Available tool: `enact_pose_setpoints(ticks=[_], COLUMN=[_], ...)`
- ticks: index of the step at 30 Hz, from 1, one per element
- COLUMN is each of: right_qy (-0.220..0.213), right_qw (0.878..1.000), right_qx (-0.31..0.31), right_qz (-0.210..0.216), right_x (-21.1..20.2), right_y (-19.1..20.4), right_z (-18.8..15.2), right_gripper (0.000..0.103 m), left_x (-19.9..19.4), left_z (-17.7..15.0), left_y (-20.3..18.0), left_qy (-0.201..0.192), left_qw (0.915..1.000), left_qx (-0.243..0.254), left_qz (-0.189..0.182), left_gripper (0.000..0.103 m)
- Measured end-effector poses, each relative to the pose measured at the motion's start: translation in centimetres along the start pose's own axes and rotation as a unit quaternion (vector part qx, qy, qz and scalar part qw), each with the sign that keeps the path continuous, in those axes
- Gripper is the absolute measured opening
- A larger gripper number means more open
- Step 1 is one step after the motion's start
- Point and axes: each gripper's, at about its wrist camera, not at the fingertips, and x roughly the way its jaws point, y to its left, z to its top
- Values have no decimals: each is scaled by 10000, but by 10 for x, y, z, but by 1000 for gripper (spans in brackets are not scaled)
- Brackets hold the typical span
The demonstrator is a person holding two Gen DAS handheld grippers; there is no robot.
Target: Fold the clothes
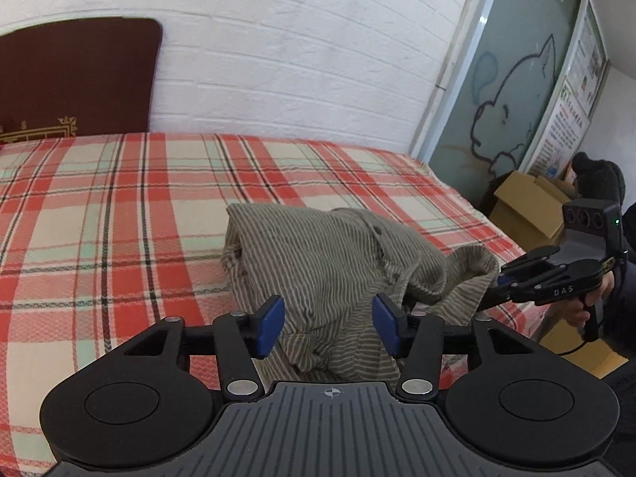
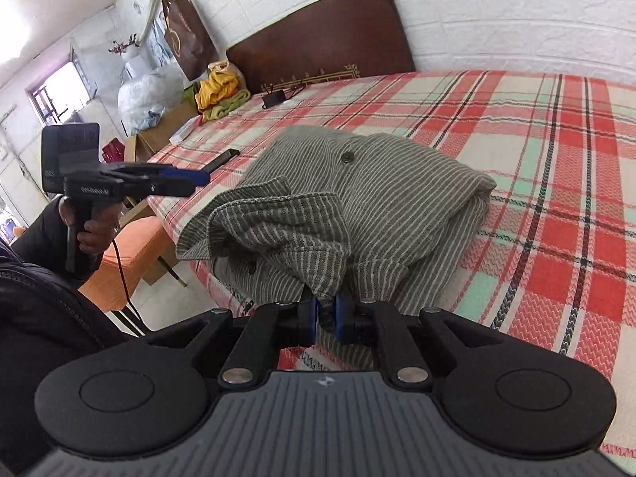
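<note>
The bed (image 1: 119,206) wears a plaid cover of red, cream and mint with dark lines, and a dark brown headboard (image 2: 322,43) stands at its head end. A grey striped shirt (image 2: 357,198) lies bunched near the bed's front edge. Along the far side edge lie a dark flat object (image 2: 224,159), a small black item (image 2: 274,98) near the headboard, and yellow and green cloths (image 2: 222,95).

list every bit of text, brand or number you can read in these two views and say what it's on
"DAS": on the side of the right gripper, seen from the left wrist view.
Posters beside the frosted door: printed text, too small and blurred to read.
Lettering on the side of the left gripper, seen from the right wrist view: blurred, unreadable.
Brown paper bag on the wall: only a round line mark, no readable words.
Striped shirt: no text visible.
</note>
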Motion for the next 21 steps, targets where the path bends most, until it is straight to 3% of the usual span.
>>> enact_pose_setpoints(ticks=[7,8,9,11,16,18,19,21], right_qy=[-213,-256,-350,-586,-1277,-1451,-1383,-1248], right_qw=[9996,9994,9986,9947,9681,9526,9524,9518], right_qx=[185,227,371,784,2041,2564,2624,2743], right_qz=[19,33,107,310,690,759,696,570], right_x=[-5,-6,-11,-21,-39,-35,-30,-18], right_y=[-4,-5,-9,-18,-43,-54,-56,-59], right_z=[1,0,-2,-7,-17,-19,-17,-13], right_gripper=[17,27,46,59,59,59,59,58], left_x=[24,28,32,38,48,52,53,56], left_z=[-2,-1,0,1,4,6,7,9], left_y=[12,14,16,17,18,19,19,21], left_qy=[28,76,112,154,305,377,416,479], left_qw=[9992,9987,9982,9977,9976,9972,9970,9965], left_qx=[-396,-502,-585,-643,-563,-597,-620,-676], left_qz=[66,21,-44,-149,-281,-240,-205,-141], left_gripper=[75,75,75,75,70,59,53,8])
